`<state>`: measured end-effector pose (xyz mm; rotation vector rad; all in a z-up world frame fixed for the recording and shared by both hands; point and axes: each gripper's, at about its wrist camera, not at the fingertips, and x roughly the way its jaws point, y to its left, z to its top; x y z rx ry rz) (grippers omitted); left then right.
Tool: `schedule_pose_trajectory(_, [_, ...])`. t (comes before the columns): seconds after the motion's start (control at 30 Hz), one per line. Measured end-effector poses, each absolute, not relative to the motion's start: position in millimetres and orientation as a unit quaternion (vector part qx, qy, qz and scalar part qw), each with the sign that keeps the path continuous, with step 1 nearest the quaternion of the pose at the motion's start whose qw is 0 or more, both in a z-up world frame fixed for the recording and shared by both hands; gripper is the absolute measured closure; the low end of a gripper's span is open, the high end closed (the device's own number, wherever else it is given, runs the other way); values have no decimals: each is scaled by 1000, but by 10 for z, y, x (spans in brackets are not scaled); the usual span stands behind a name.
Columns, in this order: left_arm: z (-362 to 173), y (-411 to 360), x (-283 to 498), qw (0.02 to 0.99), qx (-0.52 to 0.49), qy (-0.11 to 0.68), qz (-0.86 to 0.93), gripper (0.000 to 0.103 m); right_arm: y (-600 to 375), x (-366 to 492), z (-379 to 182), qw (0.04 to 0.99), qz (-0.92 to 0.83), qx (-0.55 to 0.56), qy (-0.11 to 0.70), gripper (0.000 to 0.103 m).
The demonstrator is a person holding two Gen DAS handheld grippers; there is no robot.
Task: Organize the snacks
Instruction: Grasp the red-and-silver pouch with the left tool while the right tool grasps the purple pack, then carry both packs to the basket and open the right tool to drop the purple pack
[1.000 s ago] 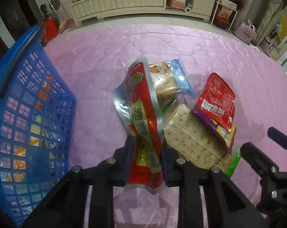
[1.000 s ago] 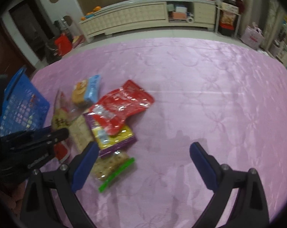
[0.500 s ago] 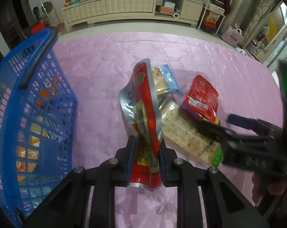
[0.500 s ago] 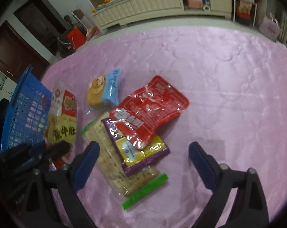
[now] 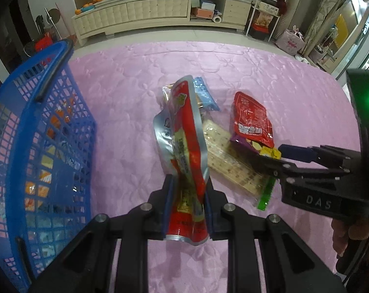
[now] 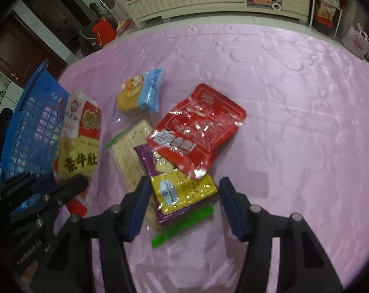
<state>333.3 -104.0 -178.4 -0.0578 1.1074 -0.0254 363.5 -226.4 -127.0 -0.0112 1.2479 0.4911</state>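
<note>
Left gripper [image 5: 186, 210] clamped on the bottom end of a tall red-and-silver snack pouch [image 5: 184, 151], pads pressing both faces. Pouch stands upright and crumpled, lifted off the pink quilted cloth [image 5: 125, 112], foil back showing on its left edge; from the right wrist view its front is red and yellow with large dark Chinese characters.

Right gripper [image 6: 184, 205] with its jaws just closing, blue pads either side of a yellow-and-purple packet [image 6: 182, 193]; pads not pressing it yet, small gaps both sides. That packet lies flat, glossy yellow front with a white label, purple border, near edge toward the gripper.

Under it a clear cracker pack [image 6: 133, 151] with a green seal strip, pale square crackers visible, lying diagonally. On top of the purple packet's far end, a shiny red pouch [image 6: 196, 131] with white lettering, flat, creased, overlapping. Further back a small blue-and-orange cake packet [image 6: 141, 92] with a cartoon face, touching the cracker pack's far corner.

Blue plastic basket [image 5: 37, 146] at the left, mesh walls, dark handle, several snack packs seen inside through the mesh. A person's hand [image 5: 343, 234] holds the right gripper's handle at the right edge of the left wrist view.

Beyond the cloth, a long cream cabinet [image 5: 147, 14] along the wall.
</note>
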Motion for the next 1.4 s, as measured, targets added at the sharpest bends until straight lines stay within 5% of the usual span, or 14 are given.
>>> schedule_pose_trajectory(0.97, [-56,-234,1919,916,-44,395,-53,82,-1538,2330,853,864,235,-79,439,44])
schedule_pose_trajectory(1.4, [-197,819,1841,911,-88,403,7,82,-437,2329,620,837,288,-119,451,44])
